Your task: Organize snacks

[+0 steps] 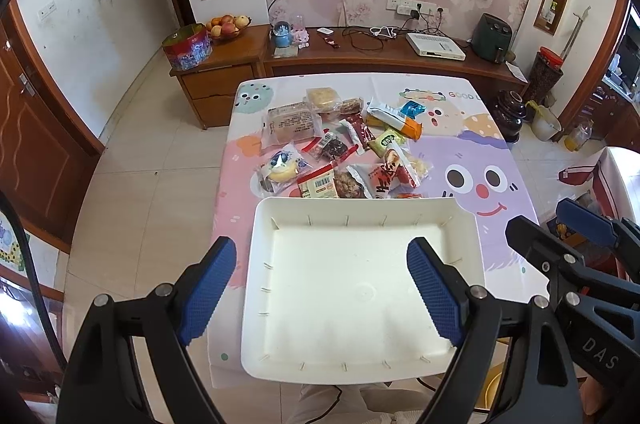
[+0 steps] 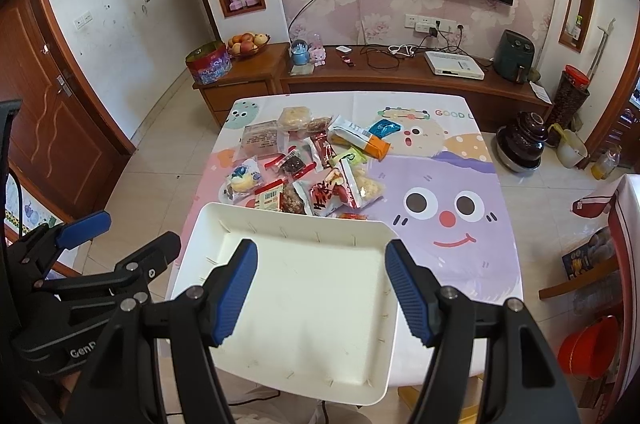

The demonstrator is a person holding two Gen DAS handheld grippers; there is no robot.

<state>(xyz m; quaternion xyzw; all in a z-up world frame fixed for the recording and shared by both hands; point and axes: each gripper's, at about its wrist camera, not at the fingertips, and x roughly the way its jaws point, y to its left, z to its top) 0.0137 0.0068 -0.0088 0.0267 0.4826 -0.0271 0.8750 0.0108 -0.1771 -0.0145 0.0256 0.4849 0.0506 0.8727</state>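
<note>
An empty white tray (image 1: pixel 466 224) sits at the near edge of the table; it also shows in the right wrist view (image 2: pixel 384 228). A pile of wrapped snacks (image 1: pixel 340 143) lies on the cartoon tablecloth just beyond the tray, and shows in the right wrist view (image 2: pixel 312 167) too. My left gripper (image 1: pixel 322 276) is open and empty, held above the tray's near half. My right gripper (image 2: pixel 322 284) is open and empty above the tray, to the right of the left one. The right gripper shows at the right edge of the left wrist view (image 1: pixel 560 224).
The table (image 1: pixel 500 151) is covered by a pink and purple cartoon cloth. A wooden TV cabinet (image 1: pixel 360 59) stands behind it with a fruit bowl (image 1: pixel 228 25) and a tin (image 1: pixel 187 47). A dark pot (image 2: pixel 520 139) and a red bucket (image 2: pixel 588 348) stand on the floor at right.
</note>
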